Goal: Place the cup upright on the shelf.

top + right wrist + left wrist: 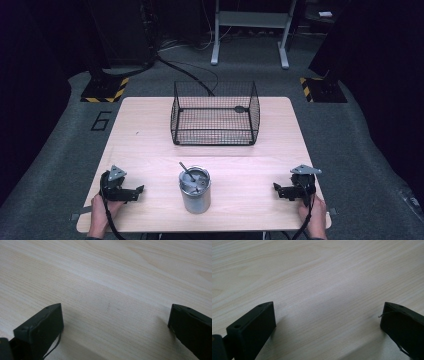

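A metal cup [195,190] with a spoon handle sticking out of it stands near the front middle of the light wooden table [150,145]. Behind it, at the table's far middle, sits a black wire basket [215,112]. My left gripper [137,191] rests on the table at the front left, held by a hand, pointing right toward the cup. My right gripper [276,190] rests at the front right, pointing left. Both are open: in the left gripper view [328,315] and the right gripper view [115,315] the jaws stand wide apart over bare wood.
A small dark item [240,108] lies inside the basket at its back right. Grey carpet surrounds the table, with striped stand bases [105,90] and a grey metal frame [250,30] beyond it.
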Demonstrator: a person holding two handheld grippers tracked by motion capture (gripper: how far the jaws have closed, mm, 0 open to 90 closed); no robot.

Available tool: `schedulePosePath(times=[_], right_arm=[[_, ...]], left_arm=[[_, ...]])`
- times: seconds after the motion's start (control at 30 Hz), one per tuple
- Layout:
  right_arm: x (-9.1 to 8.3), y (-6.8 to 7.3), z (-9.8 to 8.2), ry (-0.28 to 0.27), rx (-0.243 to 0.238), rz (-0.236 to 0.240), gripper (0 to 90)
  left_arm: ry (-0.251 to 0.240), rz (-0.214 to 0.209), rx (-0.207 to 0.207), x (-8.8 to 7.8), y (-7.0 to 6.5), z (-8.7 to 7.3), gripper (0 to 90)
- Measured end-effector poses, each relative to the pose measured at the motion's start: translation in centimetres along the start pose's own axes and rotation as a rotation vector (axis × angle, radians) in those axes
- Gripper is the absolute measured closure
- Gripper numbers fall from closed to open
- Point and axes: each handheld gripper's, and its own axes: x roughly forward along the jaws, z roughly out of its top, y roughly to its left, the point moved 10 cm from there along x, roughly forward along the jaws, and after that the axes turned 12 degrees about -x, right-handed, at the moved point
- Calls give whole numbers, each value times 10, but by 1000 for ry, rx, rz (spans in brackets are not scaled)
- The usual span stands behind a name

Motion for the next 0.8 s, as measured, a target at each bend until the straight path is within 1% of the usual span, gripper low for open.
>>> schedulePosePath(times=[0.03,0.1,0.13,0.2,0.23,0.3,0.33,0.4,0.43,0.47,0.5,0.53,0.57,0.6,0.7,0.73,0.8], right_arm=[[0,-1,0,-2,-4,-1,0],[0,-1,0,-1,-5,-1,0],[0,-1,0,-2,-5,0,0],[0,-1,0,-1,-5,0,0],[0,-1,0,-2,-4,0,0],[0,-1,0,-2,-3,-1,0],[0,-1,0,-2,-3,-1,0],[0,0,0,-2,-2,-1,0],[0,0,0,-2,-2,-1,0],[0,0,0,-2,-2,-1,0],[0,-1,0,-2,-3,-1,0],[0,-1,0,-2,-3,-1,0],[0,-1,0,-2,-3,-1,0],[0,-1,0,-2,-3,-1,0],[0,-1,0,-2,-3,-1,0],[0,-1,0,-2,-3,-1,0],[0,-1,0,-2,-3,-1,0]], left_arm=[[-10,-24,-8,-2,-3,0,0],[-9,-27,-7,-3,-3,0,0],[-11,-33,-6,-4,-5,0,0],[-20,-52,-18,-6,-9,1,0],[-22,-58,-15,-7,-10,1,0],[-31,-60,-7,-10,-14,2,0],[-26,-70,-2,-12,-16,2,0],[-32,-86,8,-15,-21,3,0],[-42,-103,23,-18,-28,6,0],[-42,-103,23,-18,-28,6,0],[-45,-113,29,-20,-31,7,0],[-48,-123,40,-21,-34,8,0],[-62,-125,53,-22,-37,10,0],[-58,-132,62,-24,-40,11,0],[-80,-158,70,-28,-49,16,0],[-77,-170,72,-30,-51,16,0],[-89,-191,82,-34,-58,18,0]])
